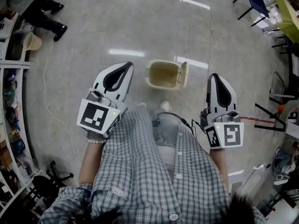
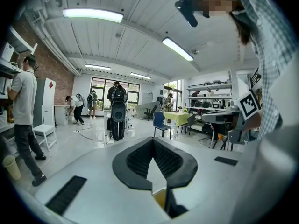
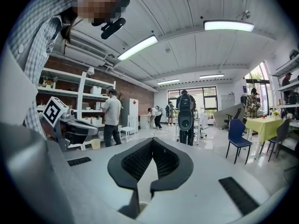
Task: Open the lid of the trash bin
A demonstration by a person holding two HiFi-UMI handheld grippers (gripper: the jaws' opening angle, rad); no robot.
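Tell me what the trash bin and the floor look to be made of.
Trash bin: likely plastic, cream, with a smooth moulded rim and a thin flip lid standing open. Floor: hard and polished, perhaps sealed concrete or vinyl; bright reflected streaks show on it.

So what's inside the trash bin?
The trash bin is open, with its lid tipped up on one side. Inside, only the bare yellowish walls and bottom show, and no rubbish. Anything very small would be too tiny to tell from the head view.

Right tongs (image 3: 152, 139) tip to tip, blue chair (image 3: 237, 133) beyond.
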